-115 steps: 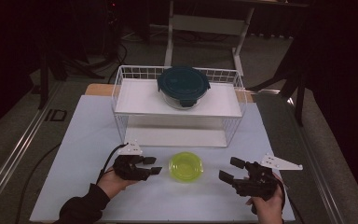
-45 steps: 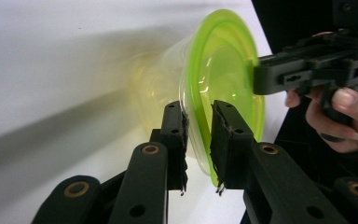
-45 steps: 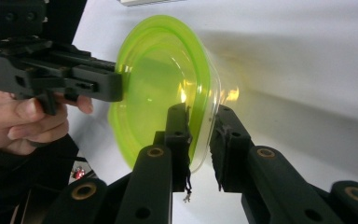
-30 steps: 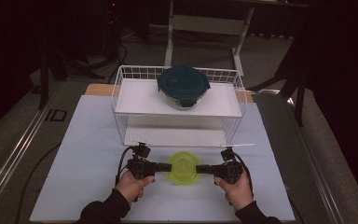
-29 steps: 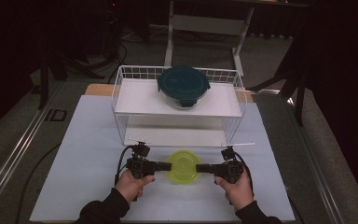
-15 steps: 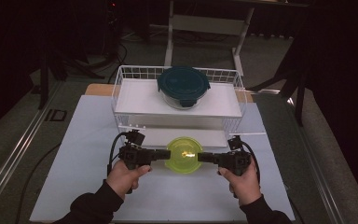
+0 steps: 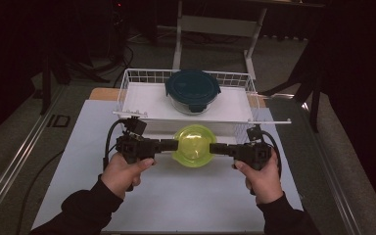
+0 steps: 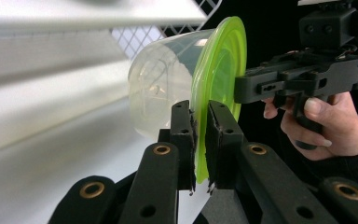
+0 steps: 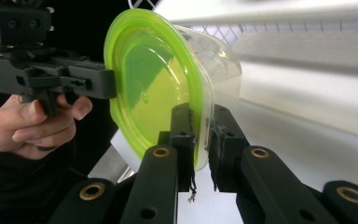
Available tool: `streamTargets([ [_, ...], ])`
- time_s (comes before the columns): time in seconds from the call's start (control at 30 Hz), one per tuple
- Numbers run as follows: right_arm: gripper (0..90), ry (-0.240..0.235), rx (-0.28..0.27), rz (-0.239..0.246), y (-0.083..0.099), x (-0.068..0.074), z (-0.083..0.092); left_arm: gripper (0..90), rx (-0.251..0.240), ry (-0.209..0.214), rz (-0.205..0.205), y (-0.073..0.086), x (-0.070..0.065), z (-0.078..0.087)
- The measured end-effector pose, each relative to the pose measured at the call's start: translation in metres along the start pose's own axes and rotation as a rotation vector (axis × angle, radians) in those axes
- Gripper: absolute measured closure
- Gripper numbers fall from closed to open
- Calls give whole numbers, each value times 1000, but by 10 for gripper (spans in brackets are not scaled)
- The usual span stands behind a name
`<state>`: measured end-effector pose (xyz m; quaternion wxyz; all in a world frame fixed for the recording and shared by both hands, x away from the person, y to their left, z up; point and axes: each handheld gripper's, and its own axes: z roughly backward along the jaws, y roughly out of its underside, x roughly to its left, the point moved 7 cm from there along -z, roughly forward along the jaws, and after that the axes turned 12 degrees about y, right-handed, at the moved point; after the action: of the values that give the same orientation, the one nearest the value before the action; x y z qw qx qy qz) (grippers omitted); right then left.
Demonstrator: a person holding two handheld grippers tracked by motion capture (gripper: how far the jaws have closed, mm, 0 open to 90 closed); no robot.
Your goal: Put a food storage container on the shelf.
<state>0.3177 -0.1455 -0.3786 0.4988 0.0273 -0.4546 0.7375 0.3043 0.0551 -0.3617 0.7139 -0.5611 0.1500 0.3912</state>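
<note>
High view: the tub (image 7: 194,143) with a green lid hangs between the two tongs, the left gripper (image 7: 172,144) pinching its rim on one side, the right gripper (image 7: 214,147) the other. Both hands are equally near. Just beyond stands the wire basket (image 7: 127,93), holding a dark-lidded container (image 7: 193,89); the basket's right half is free.

One camera hangs high on the person's side, looking forward and down over the whole worktop (image 7: 78,147). The other two ride the tongs, facing each other super close, both catching the same lime-lidded tub (image 8: 216,84).
</note>
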Motion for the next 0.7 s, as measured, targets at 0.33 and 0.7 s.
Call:
streamTargets([
  [0.33, 806, 7, -60, 12, -43, 12, 13, 826, -33, -32, -65, -46, -18, 13],
  [0.7, 805, 41, -92, 27, -93, 20, 17, 826, -74, -17, -63, -90, -12, 20],
])
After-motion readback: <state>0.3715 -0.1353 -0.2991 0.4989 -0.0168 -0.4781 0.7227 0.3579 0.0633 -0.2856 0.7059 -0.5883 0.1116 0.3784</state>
